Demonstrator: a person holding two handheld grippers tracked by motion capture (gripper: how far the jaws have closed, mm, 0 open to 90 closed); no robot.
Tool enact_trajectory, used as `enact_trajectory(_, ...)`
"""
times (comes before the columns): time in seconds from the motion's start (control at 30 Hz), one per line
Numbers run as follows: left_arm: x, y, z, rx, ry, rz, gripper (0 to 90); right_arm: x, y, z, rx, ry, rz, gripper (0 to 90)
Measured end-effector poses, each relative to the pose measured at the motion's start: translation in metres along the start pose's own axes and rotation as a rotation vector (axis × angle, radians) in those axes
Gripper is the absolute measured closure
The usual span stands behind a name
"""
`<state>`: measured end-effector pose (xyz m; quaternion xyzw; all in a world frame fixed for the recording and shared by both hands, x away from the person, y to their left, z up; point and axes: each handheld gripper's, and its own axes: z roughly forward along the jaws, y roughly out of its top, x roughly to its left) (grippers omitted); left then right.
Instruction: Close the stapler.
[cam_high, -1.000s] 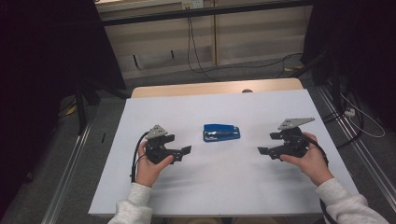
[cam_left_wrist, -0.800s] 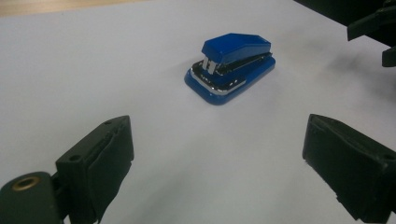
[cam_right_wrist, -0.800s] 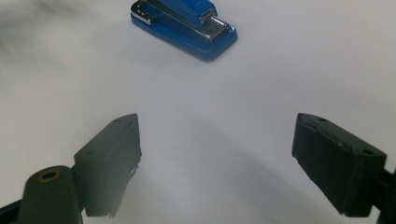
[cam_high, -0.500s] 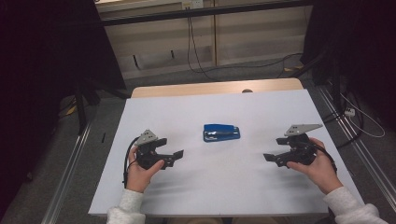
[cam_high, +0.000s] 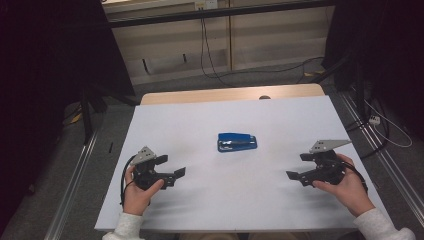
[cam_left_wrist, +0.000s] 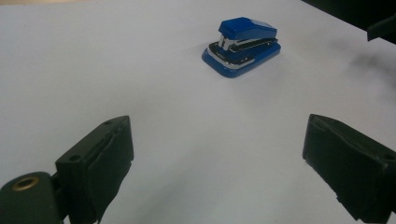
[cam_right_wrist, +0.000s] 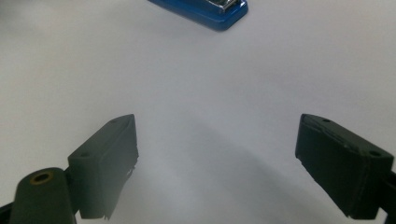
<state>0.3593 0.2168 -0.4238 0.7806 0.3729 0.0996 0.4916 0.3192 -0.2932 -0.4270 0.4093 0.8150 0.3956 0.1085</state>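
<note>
A blue stapler (cam_high: 237, 142) lies flat on the white table (cam_high: 280, 120), near its middle. The left gripper view has the stapler (cam_left_wrist: 243, 45) ahead of the jaws and to the right; the right gripper view catches its base (cam_right_wrist: 205, 11) at the top edge. My left gripper (cam_high: 172, 167) is held low at the table's front left, jaws wide apart and empty. At the front right my right gripper (cam_high: 296, 165) is held low too, open, with nothing between its jaws. Both point inward toward the middle.
The white sheet covers a wooden table whose far edge (cam_high: 230, 94) shows bare. Cables (cam_high: 260, 70) trail over the floor beyond it, and metal rails (cam_high: 75, 185) run along both sides. Dark curtains stand left and right.
Both grippers have drawn back toward the front edge and outward, away from the stapler. Their jaws stay open. The stapler has not moved.
</note>
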Motion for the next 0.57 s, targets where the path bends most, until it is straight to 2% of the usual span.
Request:
enact_trajectory(0.47, 0.003, -0.013, -0.021, -0.005, 0.019, 0.002, 8.9, 0.002, -0.007, -0.005, 0.012, 0.004, 0.0, 12.6)
enact_trajectory(0.57, 0.004, -0.015, -0.022, -0.004, 0.01, -0.003, 8.6, 0.002, -0.007, -0.005, 0.007, 0.004, -0.002, 12.6)
